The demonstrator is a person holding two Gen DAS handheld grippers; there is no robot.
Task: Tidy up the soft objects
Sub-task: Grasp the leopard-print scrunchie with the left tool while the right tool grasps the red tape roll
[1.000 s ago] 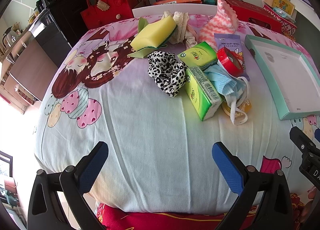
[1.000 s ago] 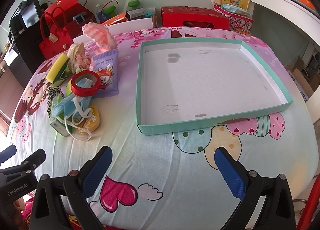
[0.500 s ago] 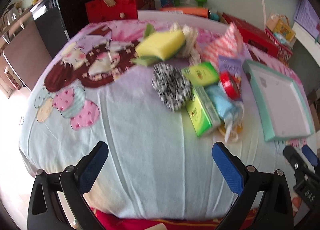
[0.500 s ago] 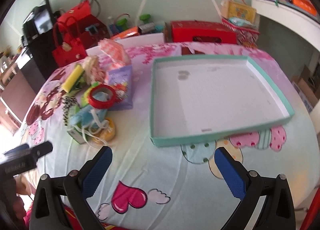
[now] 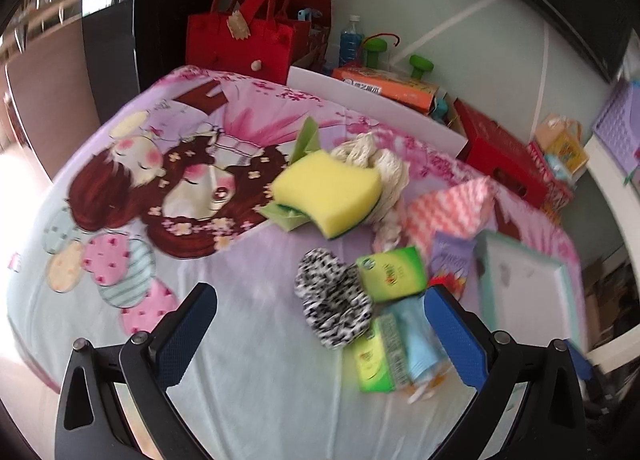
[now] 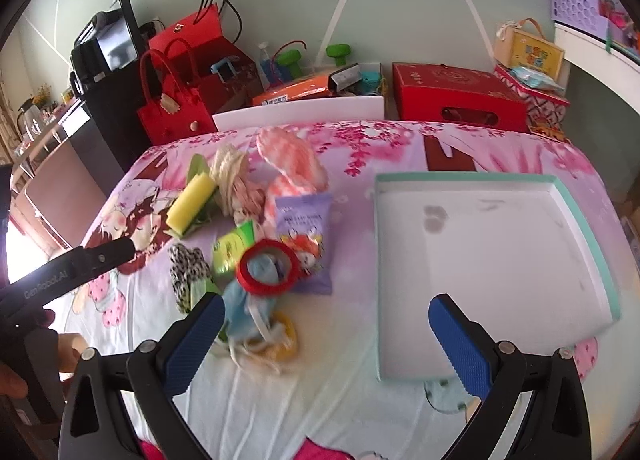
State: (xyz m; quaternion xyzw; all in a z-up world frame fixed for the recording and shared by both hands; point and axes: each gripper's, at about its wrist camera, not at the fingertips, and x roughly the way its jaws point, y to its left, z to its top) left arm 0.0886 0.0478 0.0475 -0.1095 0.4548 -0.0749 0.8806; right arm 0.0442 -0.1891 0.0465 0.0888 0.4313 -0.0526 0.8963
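Note:
A pile of objects lies on the cartoon-print cloth: a yellow sponge, a cream lace bundle, a pink-and-white cloth, a black-and-white scrunchie, green tissue packs, a blue face mask, a red tape roll and a purple wipes pack. A shallow teal-rimmed tray sits to the right. My left gripper is open above the cloth in front of the scrunchie. My right gripper is open between the pile and the tray.
Behind the table stand a red handbag, a red box, an orange box and green dumbbells. A black cabinet is at the left. The left gripper's body shows in the right wrist view.
Both grippers have risen and moved forward toward the pile, the left one tilting right. Both stayed open. The objects on the cloth have not moved.

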